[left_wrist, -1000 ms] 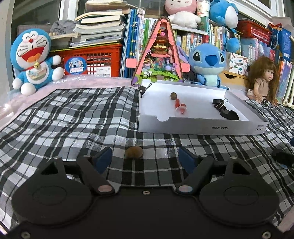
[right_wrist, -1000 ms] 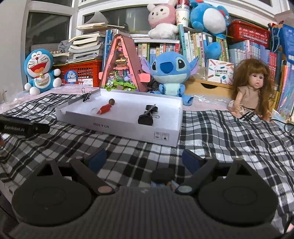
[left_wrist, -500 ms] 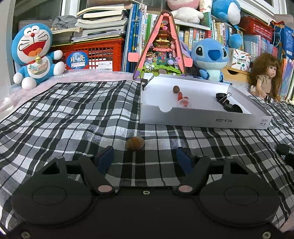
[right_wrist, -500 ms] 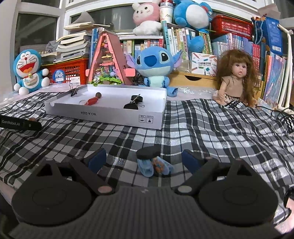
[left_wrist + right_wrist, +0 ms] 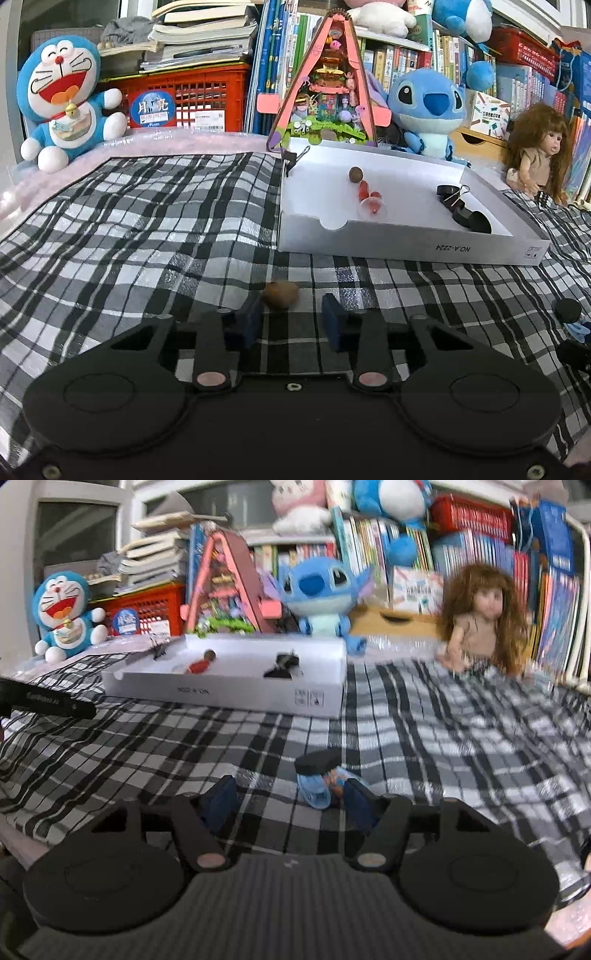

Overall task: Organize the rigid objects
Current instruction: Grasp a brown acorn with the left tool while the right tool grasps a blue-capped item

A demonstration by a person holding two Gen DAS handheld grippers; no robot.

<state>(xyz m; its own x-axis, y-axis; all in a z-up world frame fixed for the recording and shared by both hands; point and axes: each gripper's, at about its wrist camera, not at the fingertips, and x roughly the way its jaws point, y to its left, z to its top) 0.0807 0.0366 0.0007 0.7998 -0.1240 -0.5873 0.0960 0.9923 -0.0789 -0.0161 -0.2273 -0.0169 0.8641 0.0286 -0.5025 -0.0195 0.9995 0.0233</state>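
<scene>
We're working over the plaid cloth, both grippers low and angled down at it.

Left gripper: jaws are closing. The brown nut is lying on the cloth just past the fingertips, close to the left blue pad, maybe touching it; the right pad is sitting clear of it. We're not seeing a pinch, so jaws are still spread.

Right gripper: jaws are closing too. The small toy with a black cap and pale blue body is sitting between the pads, hard against the right pad, with a wide gap to the left one. The view is blurred, so we can't tell whether that pad is pressing it. Not gripped from both sides.

The white box is sitting farther back on the cloth, well apart from both items. It's already holding a brown ball, a red piece and black binder clips. In the right wrist view the left gripper's body is poking in at the left edge.
</scene>
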